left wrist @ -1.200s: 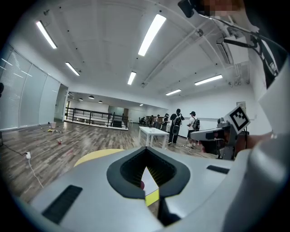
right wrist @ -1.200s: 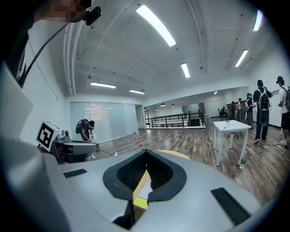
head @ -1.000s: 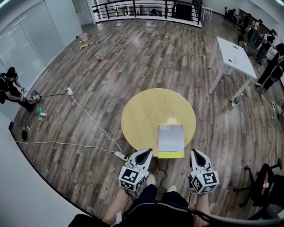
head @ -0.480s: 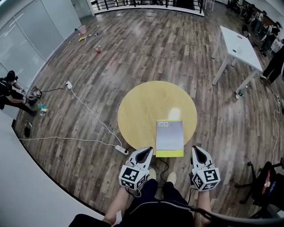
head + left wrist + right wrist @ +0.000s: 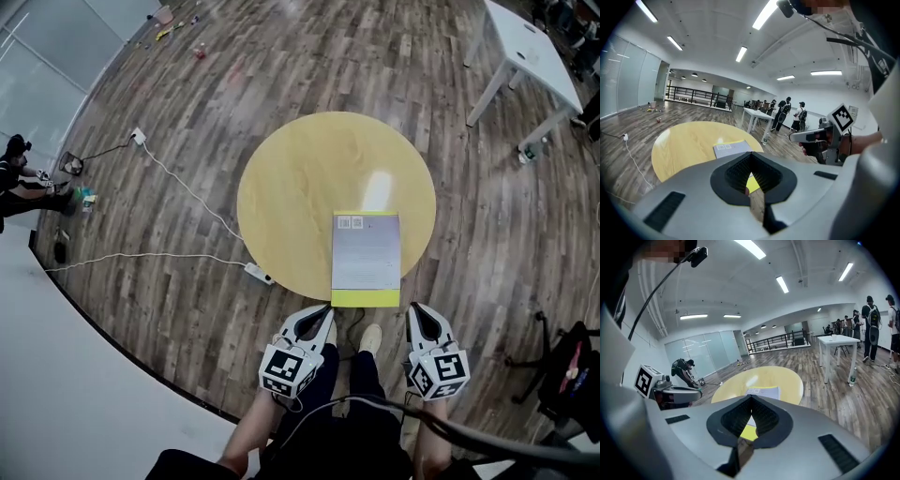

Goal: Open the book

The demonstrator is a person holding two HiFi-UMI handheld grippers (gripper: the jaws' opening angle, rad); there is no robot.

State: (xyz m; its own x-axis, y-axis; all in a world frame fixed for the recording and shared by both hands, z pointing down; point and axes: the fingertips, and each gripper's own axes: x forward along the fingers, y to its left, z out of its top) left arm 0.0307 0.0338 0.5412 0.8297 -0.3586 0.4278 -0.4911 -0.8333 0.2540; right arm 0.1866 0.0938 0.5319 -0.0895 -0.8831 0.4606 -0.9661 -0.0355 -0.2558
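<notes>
A closed book (image 5: 366, 255) with a grey cover and a yellow near edge lies on the near right part of the round yellow table (image 5: 300, 178). My left gripper (image 5: 323, 313) hangs just short of the table's near edge, left of the book, with its jaws shut and nothing in them. My right gripper (image 5: 418, 309) sits to the right of the book's near corner, also shut and empty. In the left gripper view the book (image 5: 732, 148) lies ahead of the closed jaws (image 5: 751, 154). The right gripper view shows the book (image 5: 764, 392) beyond its closed jaws (image 5: 751, 398).
A power strip (image 5: 255, 274) with white cables lies on the wood floor left of the table. A white table (image 5: 527, 49) stands at the far right, a black chair (image 5: 570, 370) at the near right. A person (image 5: 21, 178) crouches at the far left. My feet (image 5: 367, 339) are under the table's edge.
Both grippers have sunk and stay shut. The head view has tipped down, so the table and book now sit higher and larger in the frame.
</notes>
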